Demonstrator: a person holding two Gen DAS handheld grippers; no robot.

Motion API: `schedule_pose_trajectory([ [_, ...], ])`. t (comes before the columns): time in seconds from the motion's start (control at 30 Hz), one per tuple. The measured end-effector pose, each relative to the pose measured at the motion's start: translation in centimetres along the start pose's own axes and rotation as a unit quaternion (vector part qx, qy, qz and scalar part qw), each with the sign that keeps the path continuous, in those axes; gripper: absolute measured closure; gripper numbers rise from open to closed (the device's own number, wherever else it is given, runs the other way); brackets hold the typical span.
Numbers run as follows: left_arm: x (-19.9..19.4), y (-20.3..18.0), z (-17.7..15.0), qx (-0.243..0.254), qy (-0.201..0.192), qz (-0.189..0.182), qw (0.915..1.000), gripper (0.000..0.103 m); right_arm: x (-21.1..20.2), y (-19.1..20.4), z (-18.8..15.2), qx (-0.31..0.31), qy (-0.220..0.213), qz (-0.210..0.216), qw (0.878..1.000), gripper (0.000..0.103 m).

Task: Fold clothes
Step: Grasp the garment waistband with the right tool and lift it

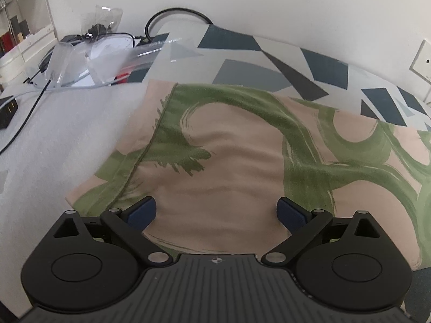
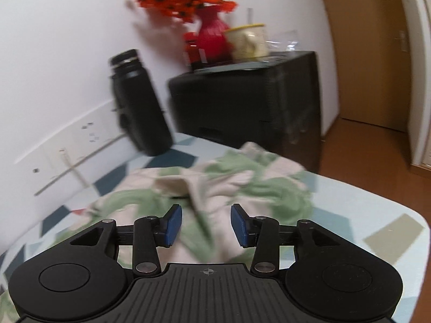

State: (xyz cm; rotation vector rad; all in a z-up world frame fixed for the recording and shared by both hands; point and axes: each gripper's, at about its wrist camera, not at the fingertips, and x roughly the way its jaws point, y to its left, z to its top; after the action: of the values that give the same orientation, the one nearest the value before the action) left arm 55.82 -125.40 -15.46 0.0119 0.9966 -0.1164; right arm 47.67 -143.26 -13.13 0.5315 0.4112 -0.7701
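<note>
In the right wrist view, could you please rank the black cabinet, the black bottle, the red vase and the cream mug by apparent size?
1. black cabinet
2. black bottle
3. red vase
4. cream mug

The vase and mug look close; motion blur makes that pair unsure.

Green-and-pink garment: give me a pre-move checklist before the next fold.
1. Left tongs open and empty: ok.
2. Right tongs open and empty: ok.
3. Garment lies flat on the left tongs' side: ok.
4. Garment's far end smoothed out: not ok, it is bunched.
5. Black cable clear of the garment: ok.
6. Right wrist view sharp enough to pick an edge: not ok, it is blurred.
</note>
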Motion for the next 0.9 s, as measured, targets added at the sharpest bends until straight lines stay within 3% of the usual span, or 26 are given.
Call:
schedule_pose_trajectory([
  [0.17,0.4,-0.4,0.1,0.003,0.004,0.002,1.0,0.001,2.7,-1.3,-0.5,0.019,0.037,0.003,0.999,0.065],
  [0.27,0.5,-0.3,0.1,-0.004,0.007,-0.001,1.0,0.001,4.4,-1.8,-0.4,0.051,0.063,0.016,0.997,0.077],
  [0.3,0.5,-0.2,0.2,-0.006,0.008,-0.002,0.9999,0.001,4.5,-2.0,-0.3,0.068,0.068,0.022,0.995,0.091],
  [0.33,0.5,-0.2,0.1,-0.007,0.009,-0.003,0.9999,0.001,4.7,-2.2,-0.3,0.085,0.073,0.028,0.993,0.099],
  [0.4,0.4,-0.2,0.1,-0.005,0.008,-0.002,1.0,0.001,4.2,-2.2,0.4,0.111,0.056,0.035,0.992,0.1],
  [0.47,0.3,-0.2,0.0,-0.003,0.008,-0.001,1.0,0.001,2.5,-0.7,1.2,0.069,0.01,0.03,0.997,0.101],
  [0.57,0.3,-0.1,-0.2,-0.005,0.007,-0.002,1.0,0.001,-0.5,3.0,1.8,-0.002,-0.024,0.107,0.994,0.102],
  [0.63,0.3,-0.1,-0.3,-0.009,0.007,-0.004,0.9999,0.001,-2.1,6.1,1.1,-0.063,-0.009,0.182,0.981,0.102],
  [0.73,0.3,-0.1,-0.4,-0.011,0.007,-0.003,0.9999,0.001,-2.6,10.0,-1.9,-0.152,0.036,0.242,0.958,0.101],
  [0.9,0.2,-0.2,-0.3,-0.007,0.011,-0.004,0.9999,0.001,-2.5,8.9,-2.2,-0.148,0.046,0.227,0.961,0.096],
])
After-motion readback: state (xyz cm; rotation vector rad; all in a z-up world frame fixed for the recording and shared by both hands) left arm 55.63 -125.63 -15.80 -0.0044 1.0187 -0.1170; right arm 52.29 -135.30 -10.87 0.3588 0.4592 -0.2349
